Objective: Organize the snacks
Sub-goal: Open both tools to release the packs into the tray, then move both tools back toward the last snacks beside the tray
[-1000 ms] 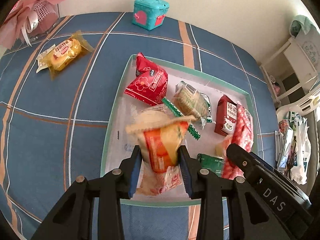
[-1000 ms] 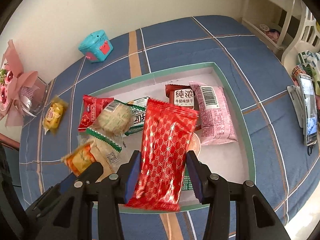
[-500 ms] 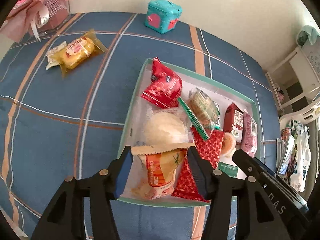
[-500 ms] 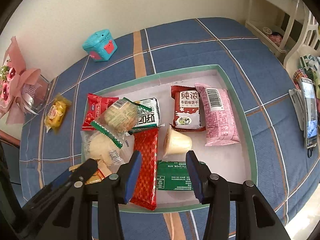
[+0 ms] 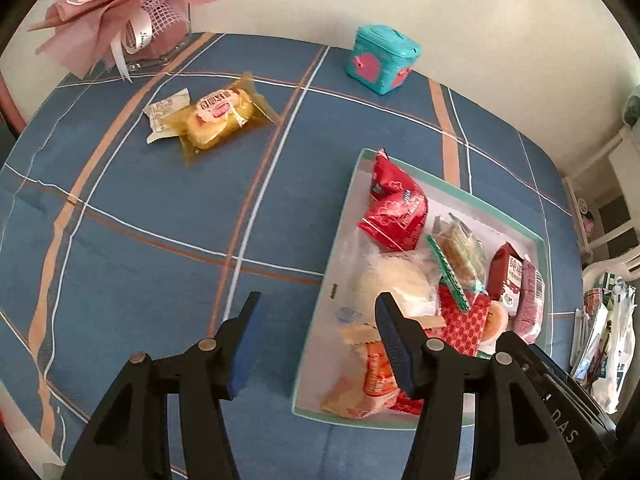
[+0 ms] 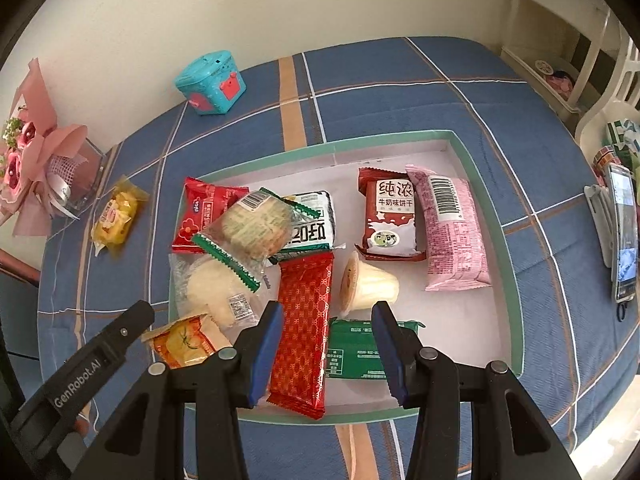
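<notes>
A green-rimmed white tray (image 6: 516,292) on the blue plaid cloth holds several snack packs. Among them are a long red wafer pack (image 6: 304,332), an orange pack (image 6: 184,340) at its near left corner, a pudding cup (image 6: 370,288) and a pink pack (image 6: 452,232). A yellow cake pack (image 5: 218,118) lies on the cloth, far left of the tray (image 5: 340,220). My left gripper (image 5: 316,320) is open and empty over the tray's left rim. My right gripper (image 6: 326,334) is open and empty above the tray's near edge.
A teal toy box (image 5: 382,60) stands at the back by the wall. A pink bouquet in a glass holder (image 5: 132,12) stands at the back left. A phone (image 6: 624,232) and white furniture are off the right edge.
Both grippers opened and let go: the orange pack and the long red pack now lie in the tray. The left gripper has swung left, over the tray's rim.
</notes>
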`<state>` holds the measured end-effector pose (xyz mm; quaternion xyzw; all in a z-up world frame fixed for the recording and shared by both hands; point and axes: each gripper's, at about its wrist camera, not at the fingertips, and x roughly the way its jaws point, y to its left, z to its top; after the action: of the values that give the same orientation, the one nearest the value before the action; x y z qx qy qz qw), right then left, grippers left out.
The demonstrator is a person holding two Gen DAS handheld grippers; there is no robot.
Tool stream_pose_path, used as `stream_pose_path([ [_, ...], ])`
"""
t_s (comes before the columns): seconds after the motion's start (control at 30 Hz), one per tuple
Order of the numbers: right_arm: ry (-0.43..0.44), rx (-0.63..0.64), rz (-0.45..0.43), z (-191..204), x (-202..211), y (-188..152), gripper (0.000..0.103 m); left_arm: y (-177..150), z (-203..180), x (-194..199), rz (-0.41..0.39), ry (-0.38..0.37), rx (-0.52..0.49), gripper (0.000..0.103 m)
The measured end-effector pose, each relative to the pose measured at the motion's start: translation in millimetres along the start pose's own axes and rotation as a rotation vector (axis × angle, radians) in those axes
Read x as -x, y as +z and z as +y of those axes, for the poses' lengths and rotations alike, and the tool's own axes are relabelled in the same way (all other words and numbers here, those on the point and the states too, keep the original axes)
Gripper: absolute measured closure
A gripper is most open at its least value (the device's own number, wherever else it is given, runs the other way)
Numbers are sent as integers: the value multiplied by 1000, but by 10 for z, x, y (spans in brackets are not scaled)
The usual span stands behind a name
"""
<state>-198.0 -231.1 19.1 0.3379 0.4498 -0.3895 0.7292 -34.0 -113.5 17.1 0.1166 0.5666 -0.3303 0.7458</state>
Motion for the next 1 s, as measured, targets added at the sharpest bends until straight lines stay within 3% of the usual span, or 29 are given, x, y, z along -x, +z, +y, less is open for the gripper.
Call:
stream_pose_path([
  [0.3, -2, 10, -2, 22, -9, 0, 52, 11, 25, -3, -2, 7, -1, 42],
  [0.4, -14, 19, -11, 30, -13, 8, 35, 3, 16, -7, -11, 33, -10, 18],
  [0.57, -19, 39, -26, 38, -14, 20, 19, 17, 46, 19, -54, 81, -16, 16],
  [0.63, -25, 47, -36, 48, -11, 21, 14, 25, 66, 29, -66, 91, -13, 9],
  [0.77, -19, 54, -45, 56, -4, 24, 6, 29, 100, 53, -88, 105, -8, 8],
  [0.87, -20, 54, -53, 59, 2, 25, 0, 33, 113, 54, -95, 113, -1, 8],
  [1.0, -24, 63, -65, 76, 16, 25, 0, 43, 132, 47, -99, 122, 7, 3],
])
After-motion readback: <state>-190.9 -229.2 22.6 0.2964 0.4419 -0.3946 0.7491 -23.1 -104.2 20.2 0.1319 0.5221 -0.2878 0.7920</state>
